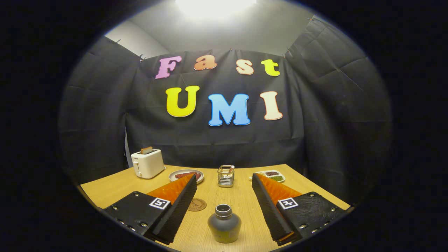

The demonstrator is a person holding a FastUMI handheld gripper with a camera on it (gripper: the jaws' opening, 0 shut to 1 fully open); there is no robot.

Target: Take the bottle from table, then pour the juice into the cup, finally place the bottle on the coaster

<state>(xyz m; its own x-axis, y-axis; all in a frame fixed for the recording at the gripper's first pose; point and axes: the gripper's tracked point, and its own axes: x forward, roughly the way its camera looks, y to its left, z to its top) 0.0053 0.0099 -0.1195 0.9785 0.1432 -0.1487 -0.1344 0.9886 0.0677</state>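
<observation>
On the table (241,204) right in front of me sits the bottle (224,224), upright, dark and squat, with its mouth uncapped. My gripper (224,180) is spread wide open, a finger on each side of the bottle and neither one touching it. The round coaster (197,204) lies flat just beside my left finger, a bit past the bottle. Further back there's a little wire basket (226,176) in the middle, a plate (182,174) with something reddish on it, a toaster (147,163) off to the left, and a divided dish (274,175) on the right.
</observation>
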